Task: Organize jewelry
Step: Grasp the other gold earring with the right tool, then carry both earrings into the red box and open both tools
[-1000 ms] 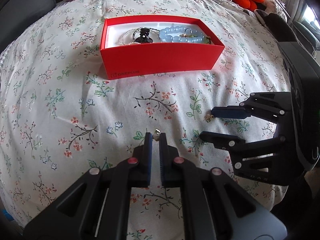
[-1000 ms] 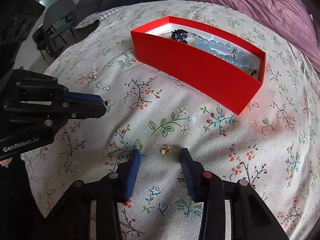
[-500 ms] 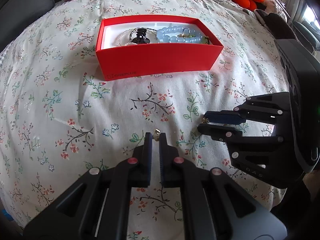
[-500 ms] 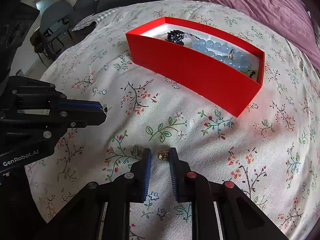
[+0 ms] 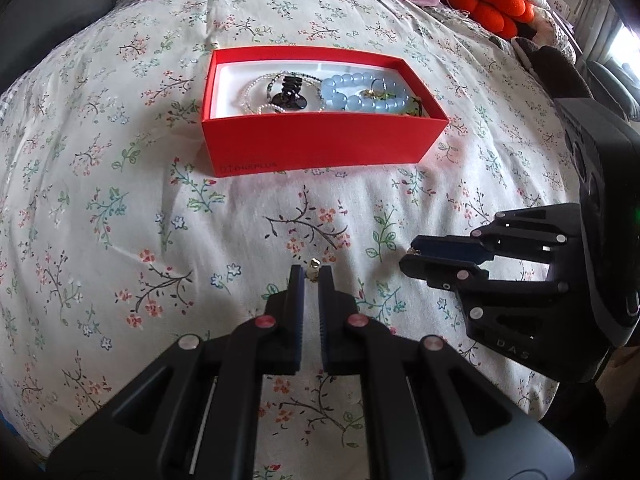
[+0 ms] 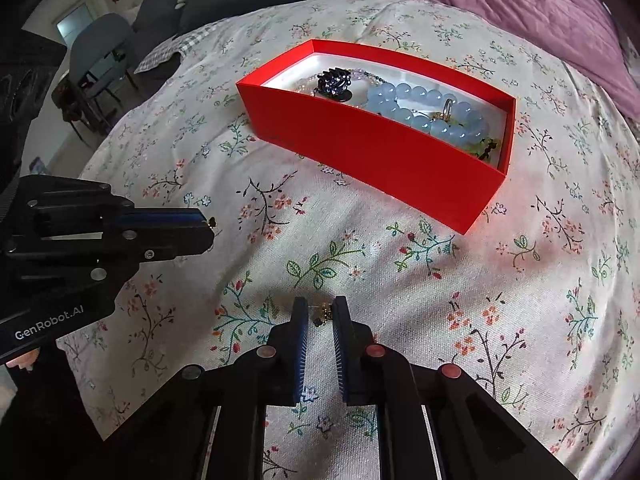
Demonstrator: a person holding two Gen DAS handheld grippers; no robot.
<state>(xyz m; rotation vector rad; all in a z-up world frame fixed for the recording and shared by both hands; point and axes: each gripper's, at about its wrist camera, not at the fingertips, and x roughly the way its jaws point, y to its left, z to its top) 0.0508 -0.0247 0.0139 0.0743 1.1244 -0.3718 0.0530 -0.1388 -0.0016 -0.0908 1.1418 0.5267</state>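
Looking along the left gripper point(image 5: 312, 276), its own camera showed the jaws drawn narrow on a small gold earring point(image 5: 313, 269) pinched at the very tips above the floral bedspread point(image 5: 120, 216). The right wrist view caught that same gripper point(image 6: 210, 229) from the side, with only a gold speck point(image 6: 212, 222) poking past the tip, so the pinch itself was hidden there.

The right gripper point(image 6: 320, 314) had its jaws closing, nearly together, on a second gold earring point(image 6: 325, 313) between the pads, low over the cloth; whether it was lifted clear could not be told. From the left wrist view this gripper point(image 5: 408, 254) appeared side-on at the right, a glint of gold point(image 5: 412, 251) at its tip and nothing more.

Well beyond both stood the red box point(image 5: 320, 148), open-topped. The left view looked down into it: a pale bead strand point(image 5: 256, 94), a dark ornament point(image 5: 290, 92) and a blue bead bracelet point(image 5: 352, 94). The right view point(image 6: 372, 148) added a gold ring point(image 6: 448, 110) lying on the blue beads and a dark piece point(image 6: 489, 147) in the far right corner. A purple blanket point(image 6: 520, 4) lay behind.
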